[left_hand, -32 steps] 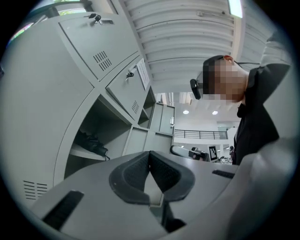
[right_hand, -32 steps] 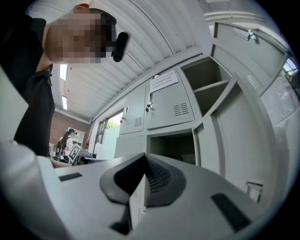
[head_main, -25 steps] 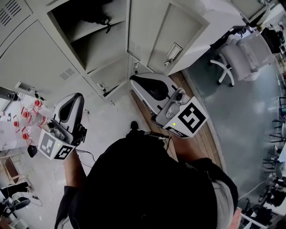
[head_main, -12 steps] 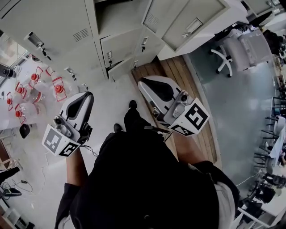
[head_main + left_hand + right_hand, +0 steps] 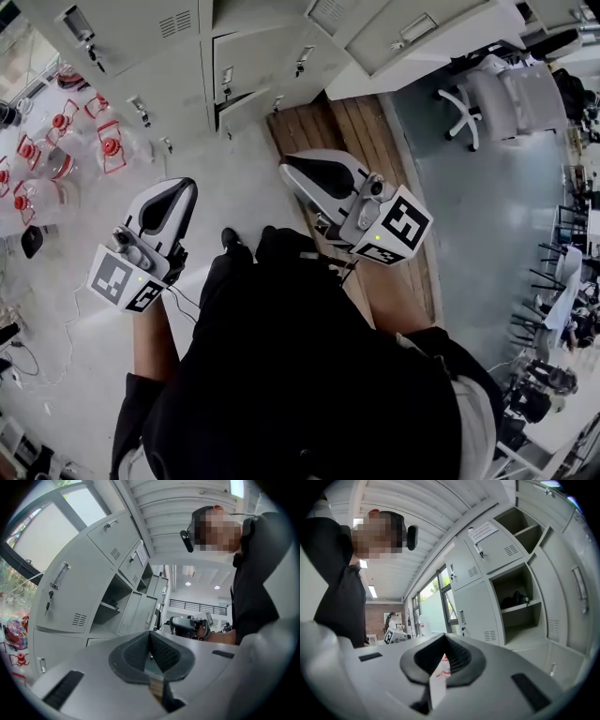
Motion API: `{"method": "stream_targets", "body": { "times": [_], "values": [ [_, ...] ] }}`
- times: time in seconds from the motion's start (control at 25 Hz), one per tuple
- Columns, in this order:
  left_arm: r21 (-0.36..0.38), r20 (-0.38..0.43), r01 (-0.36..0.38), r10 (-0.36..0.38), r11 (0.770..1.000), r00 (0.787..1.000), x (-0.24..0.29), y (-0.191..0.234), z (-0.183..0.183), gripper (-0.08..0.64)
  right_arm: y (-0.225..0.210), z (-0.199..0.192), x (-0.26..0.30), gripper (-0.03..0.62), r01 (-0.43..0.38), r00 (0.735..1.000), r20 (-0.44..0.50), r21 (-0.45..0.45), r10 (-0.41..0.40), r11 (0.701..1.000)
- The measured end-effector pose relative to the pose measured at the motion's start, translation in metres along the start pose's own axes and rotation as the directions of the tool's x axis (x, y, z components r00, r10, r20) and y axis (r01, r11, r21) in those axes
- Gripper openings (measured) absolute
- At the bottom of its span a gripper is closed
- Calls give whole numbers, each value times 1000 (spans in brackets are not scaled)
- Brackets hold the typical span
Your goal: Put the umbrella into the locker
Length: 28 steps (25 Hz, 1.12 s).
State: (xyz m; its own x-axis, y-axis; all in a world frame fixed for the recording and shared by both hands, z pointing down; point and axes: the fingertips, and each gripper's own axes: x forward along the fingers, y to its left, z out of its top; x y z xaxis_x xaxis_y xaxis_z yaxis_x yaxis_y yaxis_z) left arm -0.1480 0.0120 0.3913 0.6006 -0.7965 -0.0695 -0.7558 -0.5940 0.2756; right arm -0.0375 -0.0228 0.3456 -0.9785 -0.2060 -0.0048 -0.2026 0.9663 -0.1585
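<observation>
In the right gripper view a dark bundle, likely the umbrella (image 5: 515, 598), lies on the shelf of an open grey locker (image 5: 520, 620). The head view does not show it. My left gripper (image 5: 183, 187) is held low at the left, above pale floor and apart from the lockers. Its jaws are shut and empty, as my left gripper (image 5: 150, 637) also shows in its own view. My right gripper (image 5: 291, 167) hangs over the wooden floor strip (image 5: 309, 127), just short of the locker bases. My right gripper (image 5: 444, 639) has its jaws shut on nothing.
A bank of grey lockers (image 5: 169, 56) runs along the top, with an open door (image 5: 412, 37) swung out at the right. Water bottles with red caps (image 5: 66, 141) stand at the left. A white office chair (image 5: 487, 94) is at the right. Cables (image 5: 56, 309) lie on the floor.
The lockers have slid up and away in the head view, and the open compartment has left it. Both grippers have come down and back from the lockers, still shut.
</observation>
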Motion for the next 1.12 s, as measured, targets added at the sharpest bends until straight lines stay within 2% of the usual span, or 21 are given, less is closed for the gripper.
{"method": "stream_targets", "body": {
  "times": [0.2, 0.36, 0.44, 0.56, 0.72, 0.92, 1.12],
  "values": [
    [-31, -27, 64, -65, 997, 998, 9, -42, -19, 15, 9, -15, -12, 11, -117, 992, -57, -10, 116, 993],
    [-91, -13, 29, -30, 995, 999, 27, -61, -32, 15, 17, -22, -38, 11, -191, 977, -96, -12, 189, 982],
    [-110, -58, 19, -26, 994, 998, 38, -75, -46, 15, 17, -24, -56, 11, -195, 978, -81, -2, 194, 981],
    [-97, -106, 31, -41, 995, 993, 51, -101, -57, 15, 15, -31, -81, 11, -212, 974, -78, 12, 212, 977],
    [-117, -107, 61, -74, 991, 991, 64, -128, -62, 15, 11, -38, -109, 11, -227, 971, -73, 4, 227, 974],
    [-79, -105, 92, -101, 993, 989, 80, -159, -64, 15, 7, -52, -143, 11, -236, 969, -76, 11, 237, 972],
    [-90, -109, 136, -145, 987, 983, 94, -179, -68, 15, 2, -42, -165, 11, -214, 977, -27, -7, 214, 977]
  ]
}}
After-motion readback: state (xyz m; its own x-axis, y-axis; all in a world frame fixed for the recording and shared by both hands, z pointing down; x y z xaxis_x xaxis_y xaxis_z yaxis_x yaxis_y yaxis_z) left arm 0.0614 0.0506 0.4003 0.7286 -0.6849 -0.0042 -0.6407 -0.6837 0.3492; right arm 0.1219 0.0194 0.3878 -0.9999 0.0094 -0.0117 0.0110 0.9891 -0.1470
